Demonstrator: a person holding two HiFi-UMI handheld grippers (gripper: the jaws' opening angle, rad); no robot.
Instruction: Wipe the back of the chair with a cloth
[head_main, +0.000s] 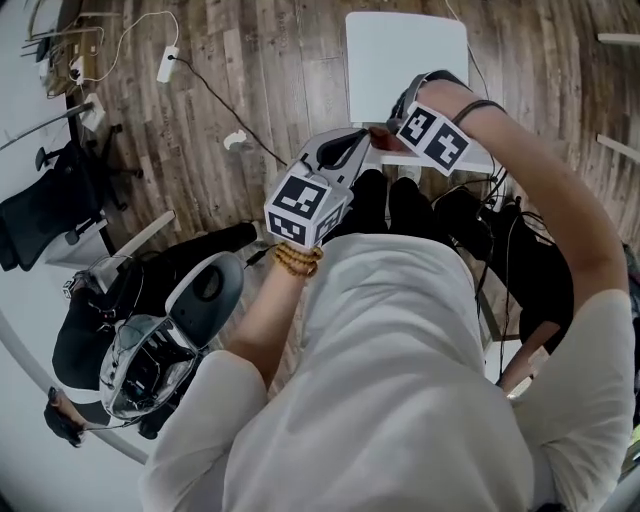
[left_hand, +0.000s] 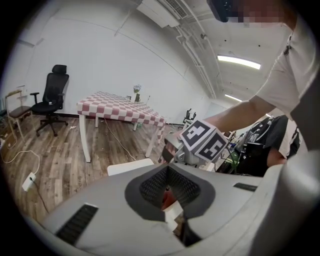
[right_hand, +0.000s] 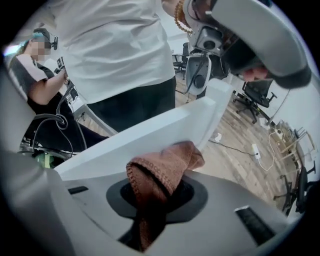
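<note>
My left gripper (left_hand: 172, 216) hangs over the chair (head_main: 405, 55) with its jaws drawn together. Only a reddish and white sliver shows between them, and I cannot name it. To the right, the right gripper (right_hand: 148, 226) has its jaws clenched on the brown cloth (right_hand: 167, 167), whose bunched end lies against the upper edge of the white chair back (right_hand: 150, 134). I judge the wipe barely begun, with most of the back left.
</note>
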